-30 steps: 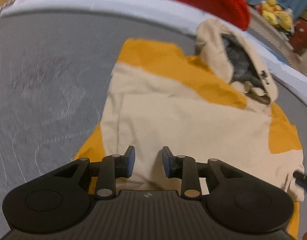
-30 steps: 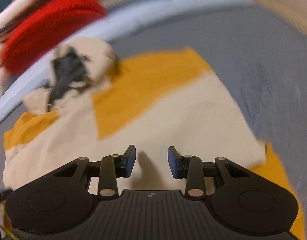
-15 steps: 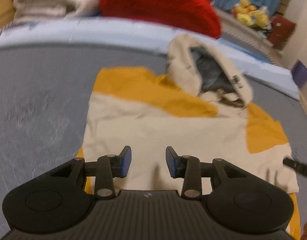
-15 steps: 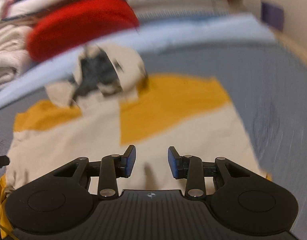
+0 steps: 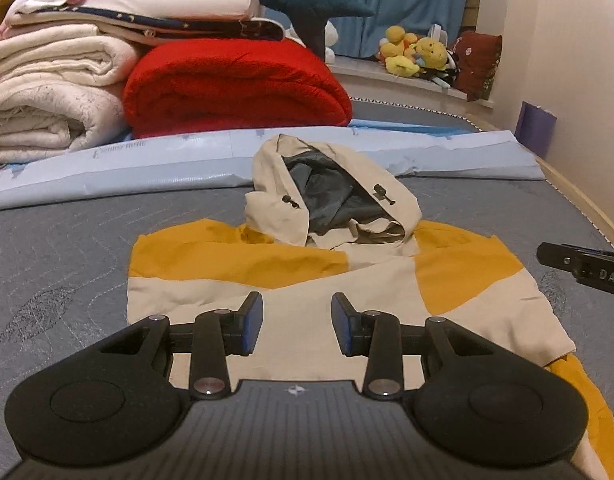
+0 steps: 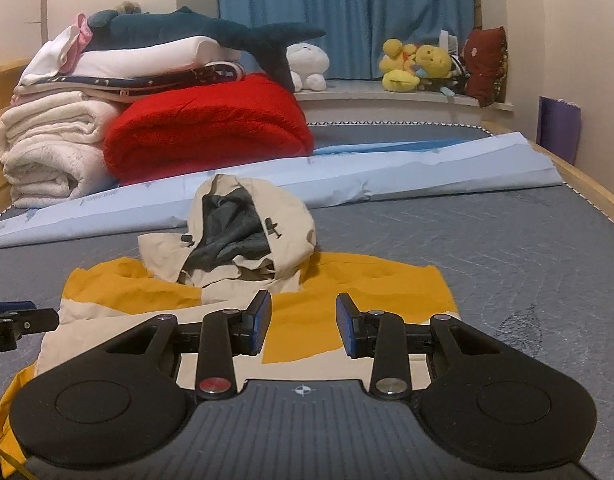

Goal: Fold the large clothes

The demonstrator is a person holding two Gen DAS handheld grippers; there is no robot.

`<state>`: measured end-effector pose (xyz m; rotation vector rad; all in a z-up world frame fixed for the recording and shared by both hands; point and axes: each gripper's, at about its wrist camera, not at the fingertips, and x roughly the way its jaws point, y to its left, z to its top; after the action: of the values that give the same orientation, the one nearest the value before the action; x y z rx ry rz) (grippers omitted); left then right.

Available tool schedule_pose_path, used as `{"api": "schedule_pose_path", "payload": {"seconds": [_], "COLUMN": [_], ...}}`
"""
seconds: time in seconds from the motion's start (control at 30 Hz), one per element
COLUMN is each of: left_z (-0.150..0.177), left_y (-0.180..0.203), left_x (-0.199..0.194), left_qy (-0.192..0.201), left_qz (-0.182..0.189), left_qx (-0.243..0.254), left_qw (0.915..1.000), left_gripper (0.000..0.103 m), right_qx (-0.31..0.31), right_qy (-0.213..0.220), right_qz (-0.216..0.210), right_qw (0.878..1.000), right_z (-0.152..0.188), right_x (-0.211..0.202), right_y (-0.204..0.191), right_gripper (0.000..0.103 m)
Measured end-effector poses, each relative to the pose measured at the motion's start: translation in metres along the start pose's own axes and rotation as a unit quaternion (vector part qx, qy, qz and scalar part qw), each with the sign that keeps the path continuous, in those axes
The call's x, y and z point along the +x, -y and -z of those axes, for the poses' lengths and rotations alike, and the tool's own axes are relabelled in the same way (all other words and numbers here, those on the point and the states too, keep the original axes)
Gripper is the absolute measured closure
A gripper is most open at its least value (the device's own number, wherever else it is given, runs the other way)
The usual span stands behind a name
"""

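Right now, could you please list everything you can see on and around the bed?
hooded jacket: one, beige and yellow, flat on the mattress, hood at the far end
mattress: one, grey quilted
plastic sheet: one, pale blue, behind the jacket
blanket: one, red, folded
white bedding: stacked, left of the blanket
shark plush: one, dark teal, atop the stack
yellow plush toys: several, on the ledge
curtain: blue, at the back
left gripper: black, jaws open, empty
right gripper: black, jaws open, empty
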<state>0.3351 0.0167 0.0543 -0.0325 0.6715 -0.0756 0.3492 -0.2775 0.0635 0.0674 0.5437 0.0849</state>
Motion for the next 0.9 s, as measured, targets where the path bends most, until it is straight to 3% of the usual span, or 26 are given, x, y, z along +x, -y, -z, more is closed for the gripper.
{"api": "schedule_pose_path", "payload": {"seconds": [0.13, 0.3, 0.37, 0.4, 0.43, 0.5, 0.7, 0.9], "left_z": [-0.001, 0.001, -0.002, -0.003, -0.005, -0.013, -0.072, -0.145], "left_y": [-0.01, -0.009, -0.009, -0.009, -0.01, -0.012, -0.012, 0.004], "left_x": [0.006, 0.011, 0.011, 0.01, 0.01, 0.011, 0.053, 0.142], "left_qy": [-0.015, -0.013, -0.005, -0.002, 0.0, -0.005, -0.011, -0.023], "left_qz": [-0.01, -0.029, -0.028, -0.028, -0.029, -0.025, -0.015, -0.007], "left_qx": [-0.024, -0.002, 0.001, 0.002, 0.002, -0.007, -0.021, 0.01], "left_qw": [0.9995, 0.9995, 0.9996, 0.9996, 0.9996, 0.9997, 0.9996, 0.9997], "left_gripper": [0.061, 0.061, 0.064, 0.07, 0.079, 0.083, 0.086, 0.086], "right_qx": [0.01, 0.023, 0.032, 0.038, 0.045, 0.056, 0.074, 0.082], "right_qy": [-0.002, 0.006, 0.004, 0.002, 0.0, 0.003, -0.007, -0.023], "right_qz": [0.009, 0.02, 0.018, 0.015, 0.013, 0.018, 0.028, 0.031], "right_qw": [1.0, 1.0, 0.999, 0.999, 0.999, 0.998, 0.997, 0.996], "right_z": [-0.001, -0.009, -0.012, -0.014, -0.016, -0.019, -0.024, -0.026], "right_x": [0.0, -0.001, 0.0, 0.001, 0.001, 0.001, 0.003, 0.01], "right_y": [0.008, 0.026, 0.035, 0.04, 0.044, 0.052, 0.072, 0.085], "right_gripper": [0.066, 0.066, 0.079, 0.094, 0.097, 0.097, 0.097, 0.1]}}
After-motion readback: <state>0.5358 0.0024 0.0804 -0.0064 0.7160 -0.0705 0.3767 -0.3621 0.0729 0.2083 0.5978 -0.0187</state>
